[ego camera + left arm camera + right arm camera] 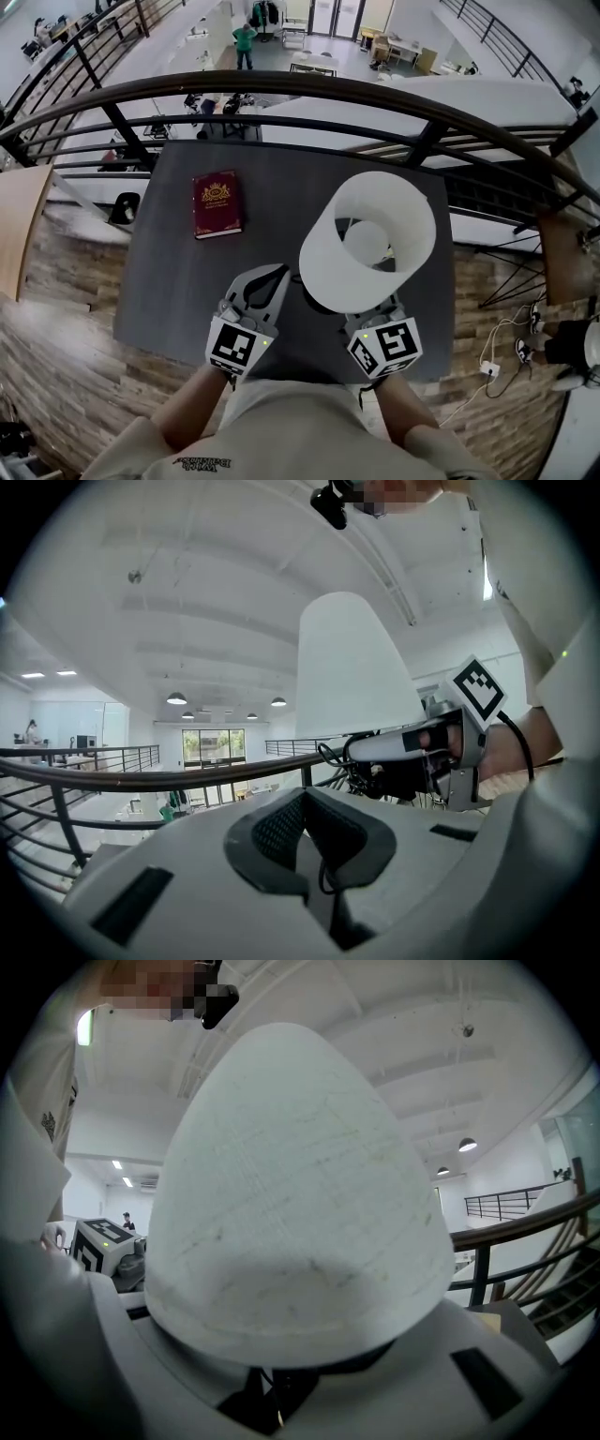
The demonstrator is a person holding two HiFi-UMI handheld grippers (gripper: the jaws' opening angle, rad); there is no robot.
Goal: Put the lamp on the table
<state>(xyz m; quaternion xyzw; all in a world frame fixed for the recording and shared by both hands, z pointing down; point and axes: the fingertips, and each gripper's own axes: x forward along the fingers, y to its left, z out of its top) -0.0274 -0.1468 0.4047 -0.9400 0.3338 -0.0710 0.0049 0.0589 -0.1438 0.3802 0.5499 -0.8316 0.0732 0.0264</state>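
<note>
My right gripper [277, 1387] clamps the lamp [368, 239] beneath its shade over the near right of the table [281, 197], set-down and release outstanding; my left gripper [274, 281] sits closed, empty.

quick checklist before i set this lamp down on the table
1. Grip: ok, the right hand-held gripper is shut on the dark stem of the white cone-shaded lamp.
2. Other hand free: ok, the left hand-held gripper has its jaws together with nothing between them.
3. Lamp over the dark grey table: ok.
4. Red hardcover book out of the way: ok, it lies apart, to the left.
5. Lamp base touching the table: cannot tell, the shade hides it.
</note>
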